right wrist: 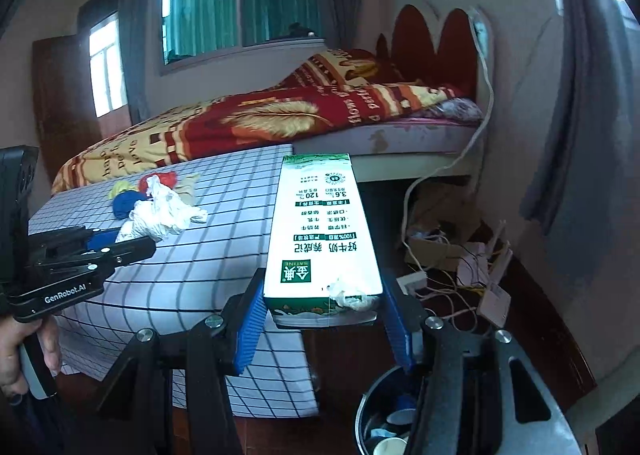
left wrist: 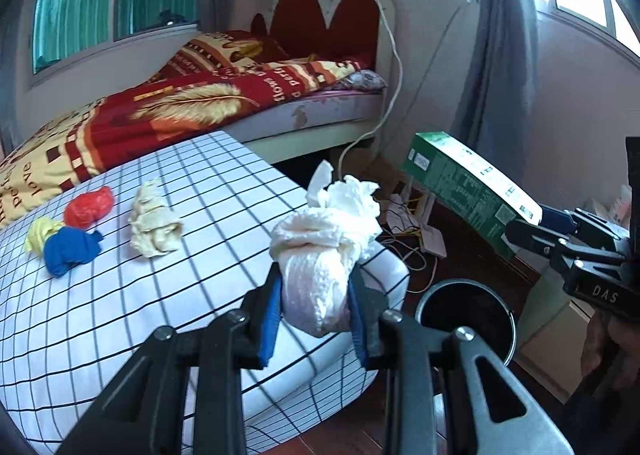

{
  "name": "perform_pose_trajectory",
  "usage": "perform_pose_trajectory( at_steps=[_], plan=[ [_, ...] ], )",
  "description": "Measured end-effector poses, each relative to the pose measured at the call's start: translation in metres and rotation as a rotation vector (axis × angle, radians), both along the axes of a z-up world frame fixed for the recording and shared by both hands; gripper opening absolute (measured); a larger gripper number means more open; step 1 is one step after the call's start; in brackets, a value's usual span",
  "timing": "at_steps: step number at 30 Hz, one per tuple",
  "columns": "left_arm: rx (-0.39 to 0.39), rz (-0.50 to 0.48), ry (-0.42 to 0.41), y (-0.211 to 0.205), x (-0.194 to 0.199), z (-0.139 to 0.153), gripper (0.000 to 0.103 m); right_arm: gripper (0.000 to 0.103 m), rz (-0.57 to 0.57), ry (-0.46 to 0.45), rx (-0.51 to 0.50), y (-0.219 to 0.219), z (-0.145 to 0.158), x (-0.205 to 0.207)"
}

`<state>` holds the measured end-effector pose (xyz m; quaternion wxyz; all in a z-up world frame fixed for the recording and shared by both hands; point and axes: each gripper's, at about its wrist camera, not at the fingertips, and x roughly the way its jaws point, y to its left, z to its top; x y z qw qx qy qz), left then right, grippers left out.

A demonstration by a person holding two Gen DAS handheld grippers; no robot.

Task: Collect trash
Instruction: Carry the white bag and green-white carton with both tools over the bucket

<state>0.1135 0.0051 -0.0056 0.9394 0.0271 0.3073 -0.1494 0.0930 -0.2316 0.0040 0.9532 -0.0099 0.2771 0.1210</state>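
My left gripper (left wrist: 316,307) is shut on a crumpled white tissue wad (left wrist: 328,247), held above the right edge of the checkered table (left wrist: 120,315). My right gripper (right wrist: 324,319) is shut on the end of a green-and-white milk carton (right wrist: 320,231), held level above the floor beside the table; the carton also shows in the left wrist view (left wrist: 472,199). A round dark trash bin (left wrist: 468,315) stands on the floor below both grippers; in the right wrist view the bin (right wrist: 388,423) holds paper cups and scraps. On the table lie a red wad (left wrist: 90,206), a blue wad (left wrist: 70,250), a yellow wad (left wrist: 40,233) and a cream wad (left wrist: 154,225).
A bed with a red and yellow blanket (left wrist: 180,107) runs behind the table. A tangle of cables and adapters (right wrist: 460,275) lies on the floor by the wall. A white cord (left wrist: 384,103) hangs from the headboard. Grey curtains (left wrist: 500,55) hang at the right.
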Motion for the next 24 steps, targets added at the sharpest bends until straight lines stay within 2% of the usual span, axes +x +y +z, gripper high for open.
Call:
perform_pose_trajectory(
  at_steps=[8, 24],
  plan=[
    [-0.001, -0.061, 0.019, -0.033, 0.005, -0.007, 0.031, 0.056, -0.075, 0.019, 0.004, -0.039, -0.012, -0.009],
    [0.01, -0.199, 0.053, -0.098, 0.002, -0.024, 0.031, 0.056, -0.165, 0.06, -0.019, -0.09, -0.031, -0.035]
  ],
)
